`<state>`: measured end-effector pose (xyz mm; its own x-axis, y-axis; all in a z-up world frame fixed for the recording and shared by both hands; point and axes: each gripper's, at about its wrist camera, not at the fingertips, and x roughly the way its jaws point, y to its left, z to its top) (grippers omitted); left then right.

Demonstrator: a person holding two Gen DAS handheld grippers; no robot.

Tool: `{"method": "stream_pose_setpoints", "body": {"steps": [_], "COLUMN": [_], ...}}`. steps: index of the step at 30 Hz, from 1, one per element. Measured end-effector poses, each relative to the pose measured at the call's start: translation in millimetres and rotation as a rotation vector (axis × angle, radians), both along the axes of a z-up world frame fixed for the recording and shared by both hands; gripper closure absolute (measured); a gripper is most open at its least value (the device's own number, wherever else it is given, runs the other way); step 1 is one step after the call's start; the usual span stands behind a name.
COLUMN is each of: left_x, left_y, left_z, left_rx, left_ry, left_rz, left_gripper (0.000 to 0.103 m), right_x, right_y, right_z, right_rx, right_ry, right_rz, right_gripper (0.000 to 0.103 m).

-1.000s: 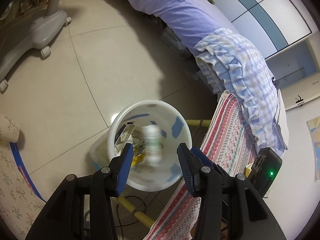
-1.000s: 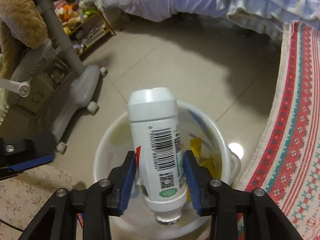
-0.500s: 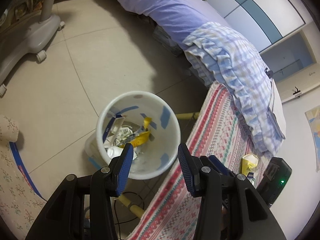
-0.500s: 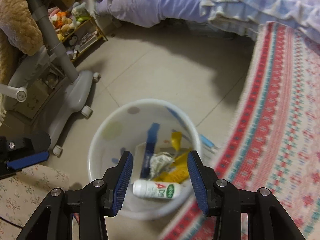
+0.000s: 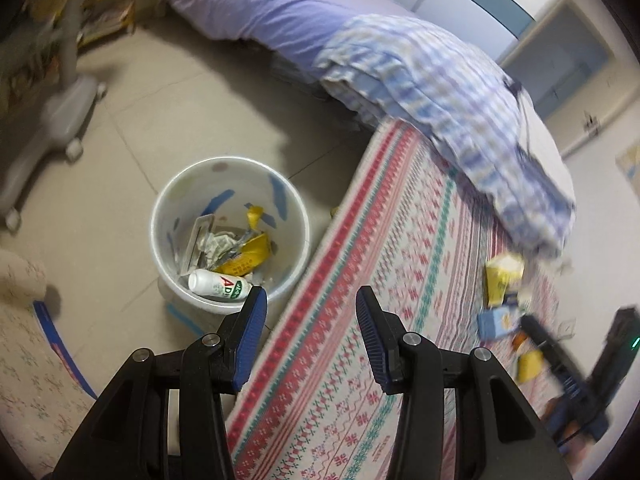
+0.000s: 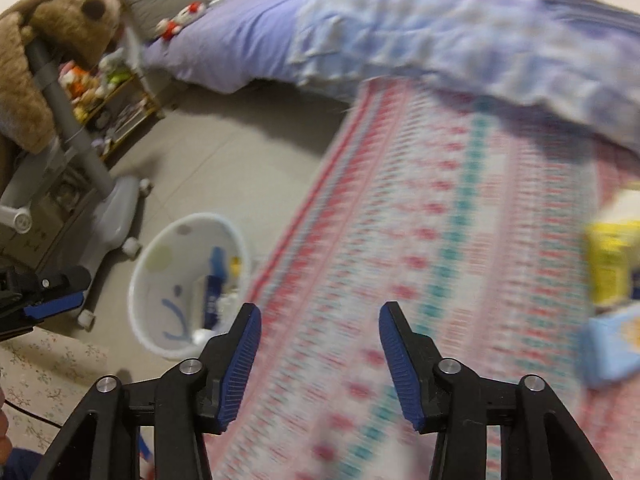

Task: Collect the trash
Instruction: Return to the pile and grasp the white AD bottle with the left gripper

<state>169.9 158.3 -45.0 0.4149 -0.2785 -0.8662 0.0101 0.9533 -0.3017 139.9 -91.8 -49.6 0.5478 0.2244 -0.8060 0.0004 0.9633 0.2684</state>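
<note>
A white trash bucket (image 5: 168, 204) stands on the tiled floor beside a patterned rug (image 5: 400, 280). Inside lie a white bottle (image 5: 218, 285), yellow wrappers (image 5: 244, 258) and crumpled paper. The bucket also shows in the right wrist view (image 6: 156, 280). My left gripper (image 5: 307, 300) is open and empty, above the rug's edge, right of the bucket. My right gripper (image 6: 320, 316) is open and empty over the rug (image 6: 440, 240). On the rug lie a yellow packet (image 5: 502, 276), a blue carton (image 5: 494, 322) and a small yellow piece (image 5: 528, 364). The yellow packet (image 6: 608, 264) and blue carton (image 6: 612, 344) appear blurred at right.
A bed with a purple sheet and checked blanket (image 5: 420, 72) borders the rug's far side. A grey wheeled chair base (image 5: 52, 120) stands left on the floor. A floral cushion (image 5: 24, 360) is at lower left. A teddy bear (image 6: 48, 40) hangs on the chair.
My right gripper let go of the white bottle, which now lies in the bucket. Both grippers have swung right, away from the bucket and over the rug.
</note>
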Motion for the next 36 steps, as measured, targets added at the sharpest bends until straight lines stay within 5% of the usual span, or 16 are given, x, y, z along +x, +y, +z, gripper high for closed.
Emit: {"method": "stream_pose_setpoints", "body": {"steps": [11,20,36], "left_x": [-55,-82,-39], "left_y": [-117,-243,-437], "left_z": [15,15,-45], "left_rx": [0.002,0.047,-0.019], "left_ry": [0.002,-0.016,0.094], "left_rz": [-0.198,-0.39,-0.574], "left_gripper": [0.054,0.047,0.047], "right_x": [-70,-122,-144], "right_y": [-164,-278,-336], "right_z": [32,30,-1], "right_rx": [0.045,0.153,0.252], "right_ry": [-0.076,-0.046,0.066], "right_rz": [-0.27,-0.494,-0.616], "right_gripper": [0.044,0.044,0.044]}}
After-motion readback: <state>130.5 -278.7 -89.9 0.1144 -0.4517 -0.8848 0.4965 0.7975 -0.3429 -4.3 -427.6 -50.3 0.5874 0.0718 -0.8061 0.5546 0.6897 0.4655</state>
